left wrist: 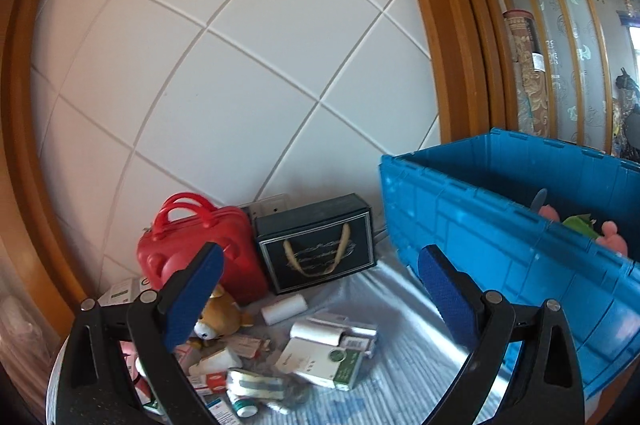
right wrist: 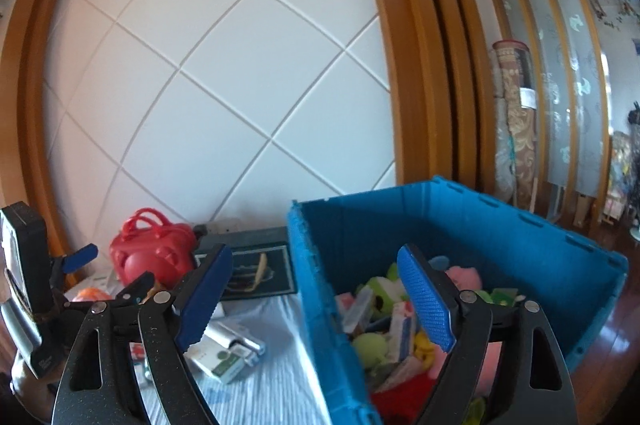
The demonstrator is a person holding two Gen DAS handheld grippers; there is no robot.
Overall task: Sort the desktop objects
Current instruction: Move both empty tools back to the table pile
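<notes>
Both the left tongs [left wrist: 320,289] and right tongs [right wrist: 316,299] gape wide and empty, the big blue plastic crate [right wrist: 520,225] at right already holds soft toys and packets, while boxes and a plush bear [left wrist: 218,319] still litter the bench's lower left.

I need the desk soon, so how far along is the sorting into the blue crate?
Partly done. The blue crate already holds plush toys and small boxes. Nothing is in hand: the left gripper and right gripper are both open and empty. Still left on the desk: a bear plush, medicine boxes, a white roll, the red case and the dark gift box.
</notes>
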